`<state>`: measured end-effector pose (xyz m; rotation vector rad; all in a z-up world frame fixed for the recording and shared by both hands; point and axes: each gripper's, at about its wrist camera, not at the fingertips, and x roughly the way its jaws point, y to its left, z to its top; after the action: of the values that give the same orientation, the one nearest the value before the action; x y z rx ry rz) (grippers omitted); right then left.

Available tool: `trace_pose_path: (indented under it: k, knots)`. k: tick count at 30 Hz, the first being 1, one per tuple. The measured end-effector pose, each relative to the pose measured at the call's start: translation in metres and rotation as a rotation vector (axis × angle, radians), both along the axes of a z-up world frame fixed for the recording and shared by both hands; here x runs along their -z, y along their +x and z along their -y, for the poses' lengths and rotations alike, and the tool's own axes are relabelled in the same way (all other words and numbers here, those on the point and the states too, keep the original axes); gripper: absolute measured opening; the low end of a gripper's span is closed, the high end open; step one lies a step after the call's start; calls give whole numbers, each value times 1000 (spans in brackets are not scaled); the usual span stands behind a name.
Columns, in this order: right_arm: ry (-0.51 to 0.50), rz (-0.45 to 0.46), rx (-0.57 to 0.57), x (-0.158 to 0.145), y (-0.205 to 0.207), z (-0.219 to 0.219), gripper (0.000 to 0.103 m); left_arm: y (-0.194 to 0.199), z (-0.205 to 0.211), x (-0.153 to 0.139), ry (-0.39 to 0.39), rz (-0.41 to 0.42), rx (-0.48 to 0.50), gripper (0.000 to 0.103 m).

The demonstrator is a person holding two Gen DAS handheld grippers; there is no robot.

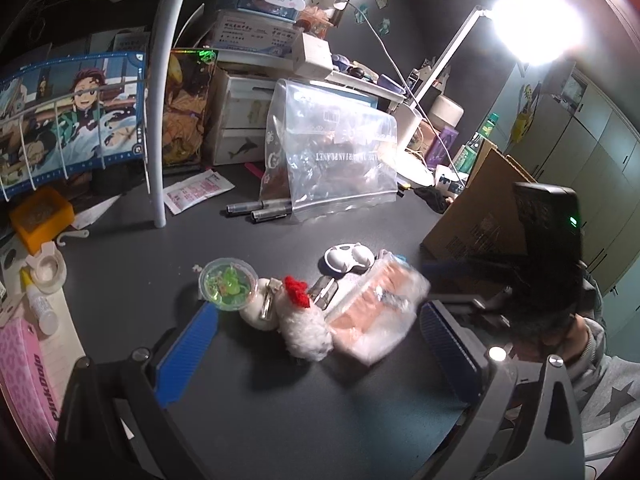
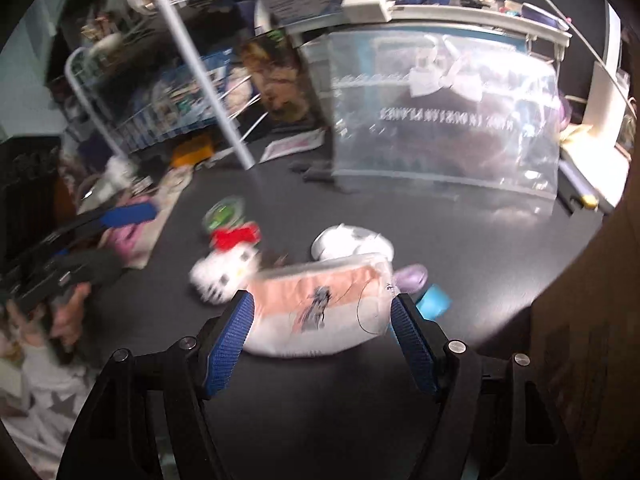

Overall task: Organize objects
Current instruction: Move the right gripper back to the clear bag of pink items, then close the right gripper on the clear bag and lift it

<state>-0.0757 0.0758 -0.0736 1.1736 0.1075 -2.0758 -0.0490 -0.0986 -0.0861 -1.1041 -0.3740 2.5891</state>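
Observation:
A pink and white pouch (image 1: 372,316) lies on the dark desk among small items: a white plush with a red bow (image 1: 304,324), a clear round tub with green bits (image 1: 229,284) and a white contact lens case (image 1: 349,258). My left gripper (image 1: 320,348) is open above the desk in front of the plush. My right gripper (image 2: 322,316) is open with its blue pads on either side of the pouch (image 2: 320,304), which looks blurred; I cannot tell if they touch it. A large clear zip bag (image 1: 332,152) stands behind.
A cardboard box (image 1: 476,216) stands at the right. Two markers (image 1: 260,210) lie by the zip bag. An orange tray (image 1: 42,218), tape roll (image 1: 48,266) and glue bottle (image 1: 40,304) sit at the left. A white pole (image 1: 158,120), drawers and a bright lamp (image 1: 536,24) crowd the back.

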Motion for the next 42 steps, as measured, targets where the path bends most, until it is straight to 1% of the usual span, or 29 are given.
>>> trace_pose_path:
  k: [4,7,9,10,11,13,14,17,21,22,26,29,31,34,37,38,40,42]
  knots:
    - [-26,74,-91,8,19,3,68,2,0,0,10,1,6,101]
    - [16,85,-188,16,37,14,68,3,-1,1,2,5,3,101]
    - [59,38,-223,17,46,18,68,4,0,0,1,6,0,101]
    - [95,-19,-242,15,50,22,68,4,0,0,3,7,-2,101]
    - [111,-55,-253,13,51,24,69,4,1,0,6,7,-6,101]
    - [125,-103,-274,10,48,30,80,4,2,0,6,10,-14,101]
    - [111,-104,-286,8,44,32,86,3,2,0,5,12,-18,101]
    - [65,-90,-344,7,33,42,87,4,1,0,0,17,-26,101]
    - [71,-80,-393,14,20,56,87,6,-1,0,-7,20,-25,101]
    - [63,-57,-390,18,15,57,87,7,-1,0,-7,20,-23,101]
    - [29,40,-376,24,10,44,87,9,0,1,-3,18,-25,101]
    - [43,62,-379,25,18,32,87,8,0,2,-2,22,-24,101]
    - [60,73,-401,27,28,25,87,7,-1,3,0,22,-22,101]
    - [107,21,-406,29,43,25,87,7,-2,2,2,23,-22,101]
    - [159,-81,-407,29,57,32,87,7,-4,1,2,24,-21,101]
    - [169,-95,-409,30,59,33,86,7,-4,1,1,24,-19,101]
    - [198,-109,-396,33,60,36,78,9,-6,0,0,22,-12,101]
    - [231,-149,-377,35,63,39,58,9,-10,-1,-4,21,-3,101]
